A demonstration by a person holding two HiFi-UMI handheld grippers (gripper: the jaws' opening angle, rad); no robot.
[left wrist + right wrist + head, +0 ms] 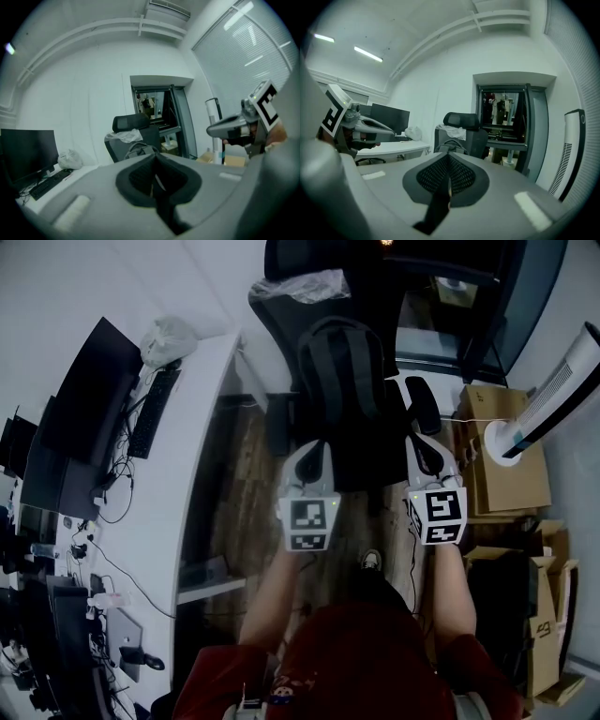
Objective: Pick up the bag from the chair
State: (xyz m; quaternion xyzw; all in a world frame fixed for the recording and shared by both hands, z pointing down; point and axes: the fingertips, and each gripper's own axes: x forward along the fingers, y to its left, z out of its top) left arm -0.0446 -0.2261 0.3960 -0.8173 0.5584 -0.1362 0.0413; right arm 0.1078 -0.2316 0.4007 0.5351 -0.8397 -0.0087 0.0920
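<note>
A dark backpack (341, 369) stands upright on the seat of a black office chair (281, 329), leaning against its backrest. Clear plastic wrap (304, 285) drapes over the headrest. My left gripper (313, 452) and right gripper (427, 448) are held side by side in front of the chair, both pointing at it and short of the bag. Both are shut with nothing between the jaws. In the left gripper view the bag (140, 150) shows just above my shut left gripper (157, 180). In the right gripper view the bag (450, 146) sits beyond my shut right gripper (449, 180).
A white desk (202, 418) with a monitor (80, 413), keyboard (150, 409) and a plastic bag (167, 338) runs along the left. Cardboard boxes (502, 474) and a white tower fan (553, 399) stand on the right. A dark doorway (504, 122) lies behind the chair.
</note>
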